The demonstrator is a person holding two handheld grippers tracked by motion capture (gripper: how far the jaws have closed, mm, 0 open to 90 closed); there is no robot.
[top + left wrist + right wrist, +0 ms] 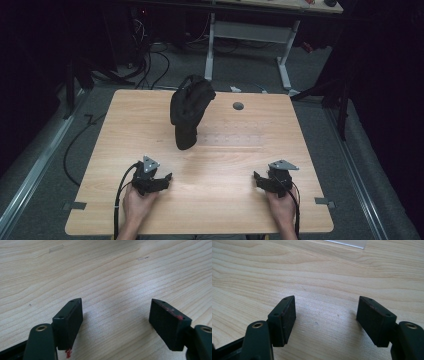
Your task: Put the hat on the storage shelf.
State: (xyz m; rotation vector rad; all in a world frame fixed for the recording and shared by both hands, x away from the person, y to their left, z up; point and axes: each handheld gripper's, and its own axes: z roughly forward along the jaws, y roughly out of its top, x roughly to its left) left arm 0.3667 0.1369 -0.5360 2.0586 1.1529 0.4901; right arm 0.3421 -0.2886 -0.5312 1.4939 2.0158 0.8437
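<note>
A black glove on an upright hand form [187, 112] stands at the middle back of the wooden table [225, 165], fingers bent over at the top. My left gripper [161, 181] rests on the table at the near left, held by a hand, open with bare wood between its jaws [116, 315]. My right gripper [261, 181] lies at the near right, also open over bare wood [325, 312]. Both grippers sit well short of the glove.
A small round grey grommet [238, 106] is set in the table at the back right. Tape strips mark the table's near side edges [75, 205]. Beyond the table stand a white desk frame [250, 35] and cables on the floor.
</note>
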